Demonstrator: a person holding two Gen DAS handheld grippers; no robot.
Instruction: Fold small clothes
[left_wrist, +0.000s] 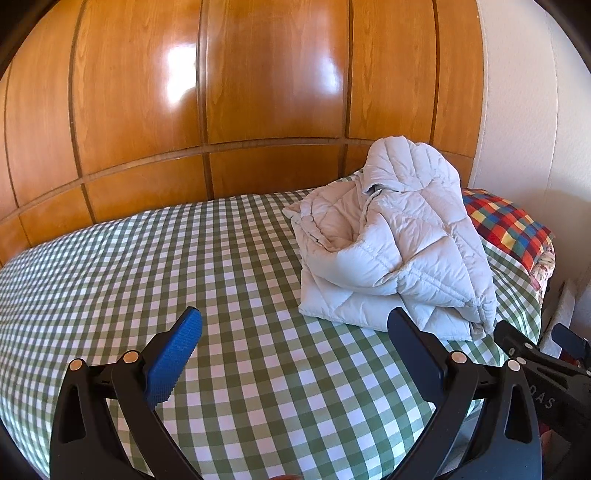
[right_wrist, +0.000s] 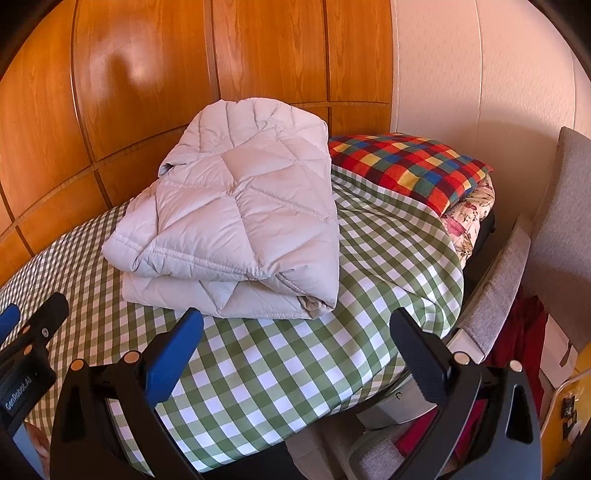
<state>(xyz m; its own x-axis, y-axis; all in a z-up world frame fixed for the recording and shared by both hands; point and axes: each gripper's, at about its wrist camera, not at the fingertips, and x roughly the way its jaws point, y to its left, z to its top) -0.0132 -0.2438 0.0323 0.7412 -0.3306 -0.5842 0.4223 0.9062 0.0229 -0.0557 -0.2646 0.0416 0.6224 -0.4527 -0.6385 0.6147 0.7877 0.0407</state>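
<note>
Lying folded into a thick bundle on the checked bed, the quilted jacket is judged nearly finished, while the left tongs and right tongs are held apart, empty.

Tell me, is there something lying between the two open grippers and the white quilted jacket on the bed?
Nothing visible does. Only bare green checked sheet lies between the right gripper and the jacket, and between the left gripper and the jacket. The colourful checked blanket sits beyond the jacket, out of the way.
</note>
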